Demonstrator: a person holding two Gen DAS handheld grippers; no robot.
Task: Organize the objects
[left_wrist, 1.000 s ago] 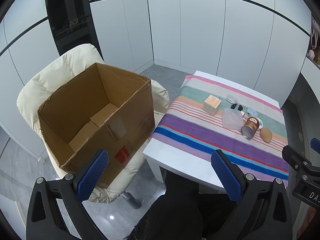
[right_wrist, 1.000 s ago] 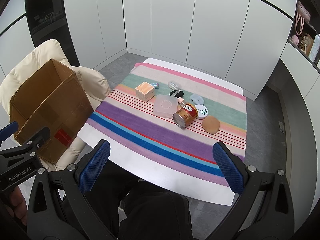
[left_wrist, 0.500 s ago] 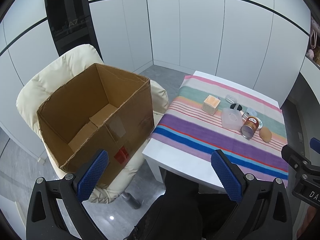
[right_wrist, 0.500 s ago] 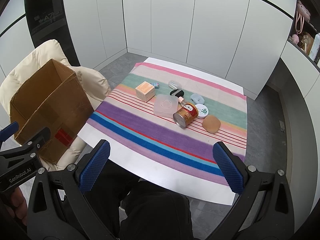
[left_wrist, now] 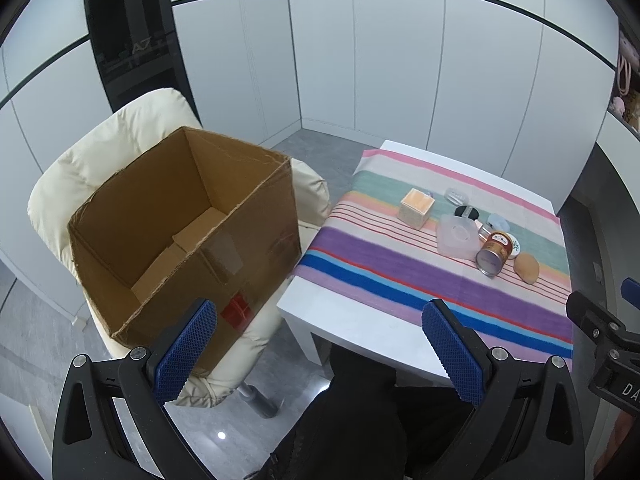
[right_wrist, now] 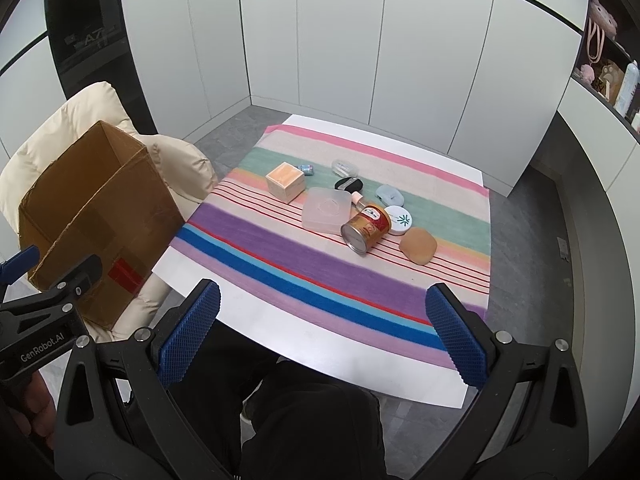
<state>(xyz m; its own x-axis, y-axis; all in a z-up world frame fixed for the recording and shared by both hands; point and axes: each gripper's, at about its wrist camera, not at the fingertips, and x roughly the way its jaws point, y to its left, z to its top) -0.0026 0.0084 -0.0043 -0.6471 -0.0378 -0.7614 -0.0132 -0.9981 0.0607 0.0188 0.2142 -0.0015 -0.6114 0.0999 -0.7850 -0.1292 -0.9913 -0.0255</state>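
An open, empty cardboard box (left_wrist: 188,232) sits on a cream chair (left_wrist: 104,152); the box also shows in the right wrist view (right_wrist: 96,220). On the striped cloth (right_wrist: 320,268) lie a peach cube box (right_wrist: 285,182), a clear square container (right_wrist: 326,210), a gold and red can on its side (right_wrist: 366,228), a white round jar (right_wrist: 400,220), a tan sponge (right_wrist: 418,246), a black puff (right_wrist: 349,184) and a pale blue case (right_wrist: 389,194). My left gripper (left_wrist: 320,344) and right gripper (right_wrist: 322,328) are open and empty, held high before the table's near edge.
White cabinet walls surround the small white table (right_wrist: 320,344). A dark glass panel (left_wrist: 124,36) stands behind the chair. Shelves with a pink plush toy (right_wrist: 600,16) are at the far right. The person's dark-clothed legs (right_wrist: 304,420) are under the near edge.
Almost nothing: both views have shifted very slightly. Both grippers stay open and empty, and no object has moved.
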